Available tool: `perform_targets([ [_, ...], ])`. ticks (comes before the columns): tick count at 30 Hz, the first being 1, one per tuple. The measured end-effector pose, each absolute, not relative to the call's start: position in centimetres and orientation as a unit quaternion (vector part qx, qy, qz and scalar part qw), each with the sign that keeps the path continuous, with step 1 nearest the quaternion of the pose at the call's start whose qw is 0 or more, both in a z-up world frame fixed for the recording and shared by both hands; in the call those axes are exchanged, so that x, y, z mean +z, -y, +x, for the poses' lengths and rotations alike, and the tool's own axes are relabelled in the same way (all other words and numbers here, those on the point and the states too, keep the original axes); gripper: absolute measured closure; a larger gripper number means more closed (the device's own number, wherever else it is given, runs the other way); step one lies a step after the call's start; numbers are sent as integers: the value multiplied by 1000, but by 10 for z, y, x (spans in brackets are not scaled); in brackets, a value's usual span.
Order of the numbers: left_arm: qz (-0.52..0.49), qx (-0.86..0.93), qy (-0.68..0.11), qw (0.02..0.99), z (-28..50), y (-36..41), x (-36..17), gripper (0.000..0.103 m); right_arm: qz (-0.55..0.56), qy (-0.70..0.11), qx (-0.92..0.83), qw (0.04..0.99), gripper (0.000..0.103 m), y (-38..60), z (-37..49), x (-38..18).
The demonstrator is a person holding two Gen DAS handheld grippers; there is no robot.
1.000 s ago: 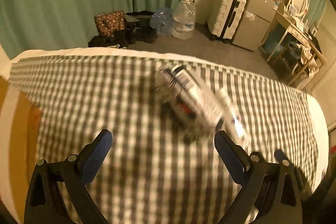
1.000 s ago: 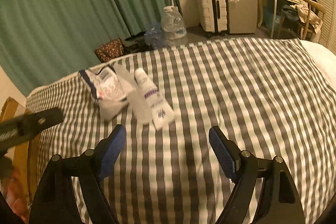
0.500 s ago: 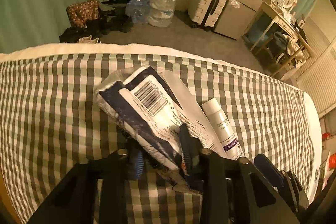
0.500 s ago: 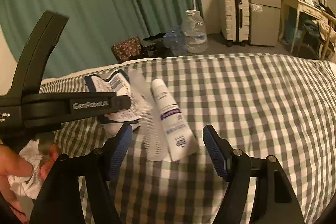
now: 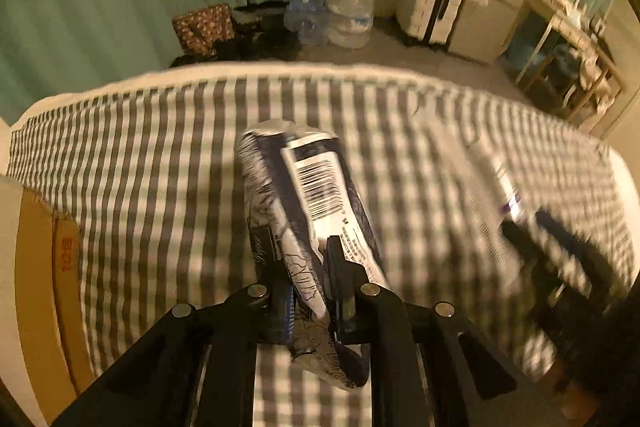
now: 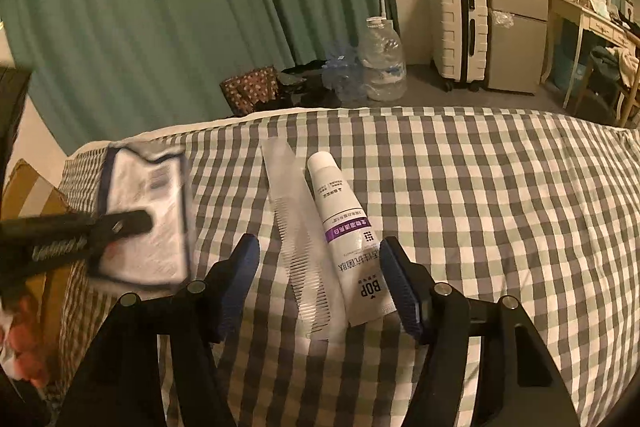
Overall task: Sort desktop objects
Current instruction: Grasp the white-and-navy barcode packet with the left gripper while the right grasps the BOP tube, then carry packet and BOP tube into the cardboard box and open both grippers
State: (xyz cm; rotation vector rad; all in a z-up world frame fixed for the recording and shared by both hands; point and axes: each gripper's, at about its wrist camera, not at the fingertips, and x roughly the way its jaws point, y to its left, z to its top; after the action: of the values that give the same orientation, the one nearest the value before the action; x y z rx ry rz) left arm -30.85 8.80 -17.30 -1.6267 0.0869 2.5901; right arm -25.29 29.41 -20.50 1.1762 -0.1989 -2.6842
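My left gripper [image 5: 306, 259] is closing, its pads pressing on the lower end of a blue-and-white barcoded packet [image 5: 316, 195]. In the right wrist view that packet [image 6: 148, 187] hangs blurred at the left, off the checked bedcover [image 6: 480, 207]. A white tube with a purple band [image 6: 344, 227] and a clear comb [image 6: 296, 227] lie side by side on the cover. My right gripper [image 6: 319, 247] straddles both; its jaws are closing, and the pads touch neither thing.
A cardboard box [image 5: 40, 267] stands against the bed's left side. Beyond the far edge are a big water bottle [image 6: 380, 67], a white suitcase [image 6: 460, 31] and a small fridge [image 6: 516, 27]. A hand [image 6: 24, 347] shows at the lower left.
The left gripper came down on the packet, shut on it and carried it left, away from the comb. The right gripper moved up to the tube and comb with its jaws narrowing.
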Motion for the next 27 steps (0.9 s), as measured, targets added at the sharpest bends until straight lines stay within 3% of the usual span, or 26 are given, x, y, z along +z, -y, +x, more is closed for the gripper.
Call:
perform_targets([
  [6, -543, 838, -39, 32, -307, -84, -199, 87, 393, 78, -913, 77, 40, -312, -265, -202],
  [9, -533, 843, -67, 18, -307, -92, -203, 77, 411, 78, -906, 64, 40, -318, -275, -210],
  [11, -526, 847, -72, -11, -310, -99, -201, 46, 426, 75, -899, 62, 40, -319, -284, -221],
  [13, -526, 848, -52, -22, -315, -97, -201, 40, 418, 62, -904, 63, 39, -317, -285, -220],
  [15, -531, 848, -7, -6, -315, -86, -201, 49, 418, 45, -905, 61, 40, -313, -287, -220],
  [17, -525, 851, -5, 15, -309, -86, -201, 69, 415, 25, -907, 62, 45, -307, -287, -220],
  [18, -520, 854, -23, 21, -305, -89, -199, 74, 413, 16, -908, 67, 54, -302, -286, -219],
  [19, -517, 854, -43, 32, -301, -94, -198, 86, 412, 9, -908, 75, 68, -298, -285, -217],
  [21, -524, 849, -39, 51, -296, -95, -196, 89, 414, -11, -907, 78, 74, -287, -280, -215],
  [27, -548, 834, 0, 72, -271, -76, -182, 92, 412, -6, -909, 65, 75, -284, -258, -203],
])
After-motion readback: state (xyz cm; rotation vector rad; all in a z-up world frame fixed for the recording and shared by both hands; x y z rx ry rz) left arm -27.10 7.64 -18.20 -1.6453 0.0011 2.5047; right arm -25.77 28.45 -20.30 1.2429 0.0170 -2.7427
